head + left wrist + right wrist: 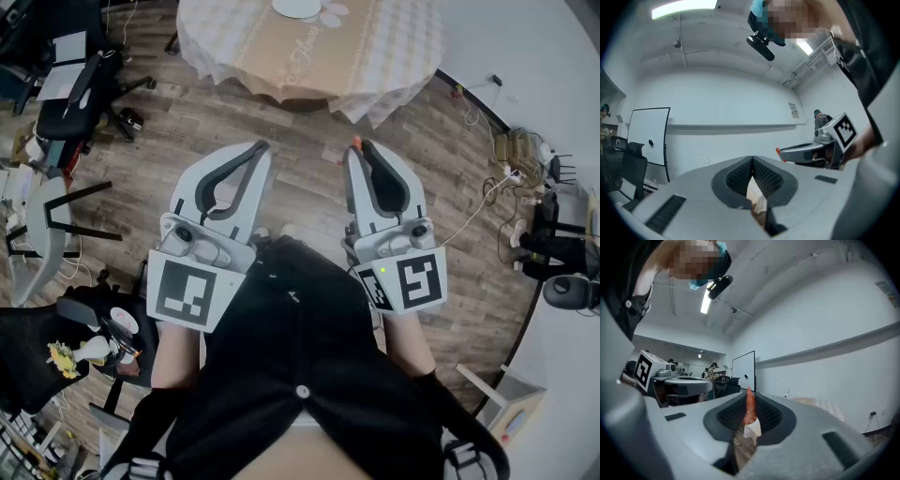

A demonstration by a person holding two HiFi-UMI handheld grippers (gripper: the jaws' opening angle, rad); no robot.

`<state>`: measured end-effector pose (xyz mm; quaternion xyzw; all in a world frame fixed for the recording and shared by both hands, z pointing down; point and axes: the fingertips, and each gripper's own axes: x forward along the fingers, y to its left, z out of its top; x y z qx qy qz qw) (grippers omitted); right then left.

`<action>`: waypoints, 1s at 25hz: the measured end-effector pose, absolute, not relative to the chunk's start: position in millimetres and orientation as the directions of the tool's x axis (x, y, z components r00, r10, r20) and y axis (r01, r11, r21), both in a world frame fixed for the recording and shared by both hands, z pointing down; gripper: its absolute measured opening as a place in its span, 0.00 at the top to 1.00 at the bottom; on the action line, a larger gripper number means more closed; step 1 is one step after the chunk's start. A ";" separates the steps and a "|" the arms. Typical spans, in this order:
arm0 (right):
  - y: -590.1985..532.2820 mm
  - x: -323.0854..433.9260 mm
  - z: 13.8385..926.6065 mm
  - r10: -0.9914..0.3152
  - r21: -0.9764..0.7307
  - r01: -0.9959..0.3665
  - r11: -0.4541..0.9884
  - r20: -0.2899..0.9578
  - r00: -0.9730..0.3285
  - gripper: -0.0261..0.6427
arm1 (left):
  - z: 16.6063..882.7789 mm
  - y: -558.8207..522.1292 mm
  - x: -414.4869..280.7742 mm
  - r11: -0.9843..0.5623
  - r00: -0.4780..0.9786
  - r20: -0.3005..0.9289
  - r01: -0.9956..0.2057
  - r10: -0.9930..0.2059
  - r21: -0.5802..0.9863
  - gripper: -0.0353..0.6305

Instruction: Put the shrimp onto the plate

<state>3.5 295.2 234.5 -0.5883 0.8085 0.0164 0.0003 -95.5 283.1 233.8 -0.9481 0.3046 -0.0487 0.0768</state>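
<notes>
In the head view both grippers are held up in front of the person's dark top, over the wooden floor. My right gripper (359,145) is shut on a thin orange shrimp (749,405), whose tip (356,142) pokes out past the jaws. In the left gripper view the right gripper (806,152) shows the same orange tip. My left gripper (262,146) is shut with nothing held; its dark pads (740,177) meet. A white plate (298,7) lies on the round table (309,52) with a checked cloth, ahead of both grippers.
Office chairs (70,94) and a grey chair (42,220) stand at the left. Cables and a power strip (497,178) lie on the floor at the right. A small dark stand with cups (112,337) is at the lower left. A whiteboard (743,371) stands by the wall.
</notes>
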 end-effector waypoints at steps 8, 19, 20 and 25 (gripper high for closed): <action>294.8 8.2 235.1 -0.952 0.024 -0.952 0.304 -0.018 -0.304 0.89 | 233.5 281.1 -91.3 -0.804 0.811 0.050 -0.567 -0.583 -0.182 0.94; 293.7 18.4 236.5 -0.949 0.015 -0.949 0.314 -0.019 -0.314 0.89 | 232.2 281.8 -79.3 -0.801 0.809 0.047 -0.568 -0.585 -0.191 0.94; 293.3 19.7 236.0 -0.948 0.014 -0.949 0.316 -0.021 -0.317 0.89 | 232.1 281.5 -78.6 -0.798 0.807 0.047 -0.571 -0.588 -0.192 0.94; 289.7 25.3 236.6 -0.943 0.022 -0.943 0.332 -0.019 -0.333 0.89 | 230.5 279.2 -74.7 -0.785 0.794 0.043 -0.589 -0.606 -0.194 0.94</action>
